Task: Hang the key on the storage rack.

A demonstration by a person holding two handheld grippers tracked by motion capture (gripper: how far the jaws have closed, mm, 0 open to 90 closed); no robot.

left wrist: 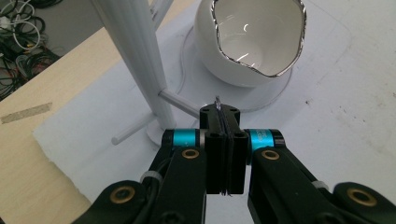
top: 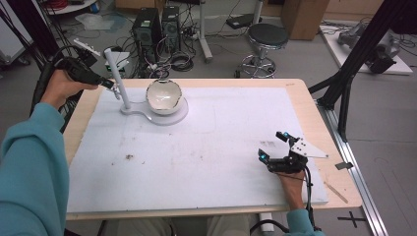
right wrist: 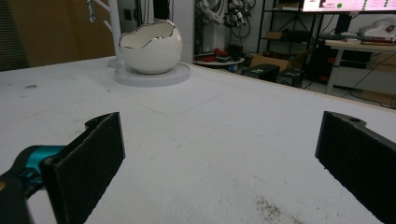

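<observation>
Left gripper fingers pinched on thin metal ring, just short of white stand's horizontal peg; right gripper fingers wide apart, empty, far off.

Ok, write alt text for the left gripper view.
The left gripper has its black jaws shut on a thin metal ring, close to a peg of the white stand. Behind it, a white egg-shaped bowl with a jagged silver rim sits on the stand's round base on the white mat.
</observation>
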